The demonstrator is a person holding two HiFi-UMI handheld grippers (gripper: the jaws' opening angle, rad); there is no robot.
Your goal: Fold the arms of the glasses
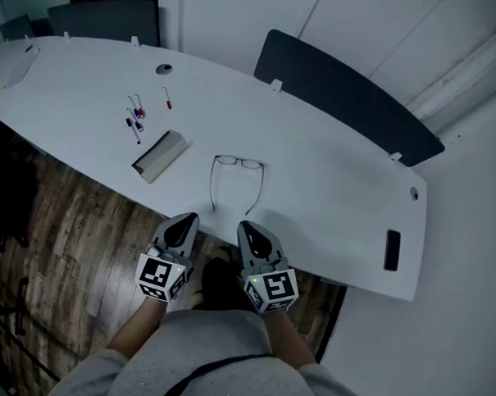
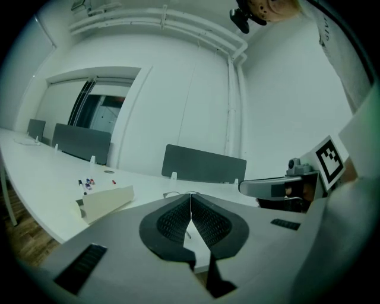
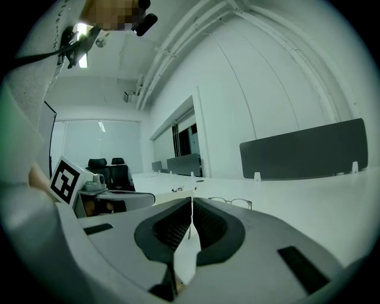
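The glasses (image 1: 239,161) lie mid-frame on the white table (image 1: 331,180), lenses far, with both arms open and running down-frame toward the left gripper (image 1: 187,221) and right gripper (image 1: 247,227). Both grippers are closed and empty. The right one sits nearer its arm tip.

The head camera is looking steeply down at the white table (image 1: 331,168) from above its near edge. The left gripper (image 1: 184,221) and right gripper (image 1: 249,228) cameras are facing low across it from there, all sharing the glasses (image 1: 239,161).
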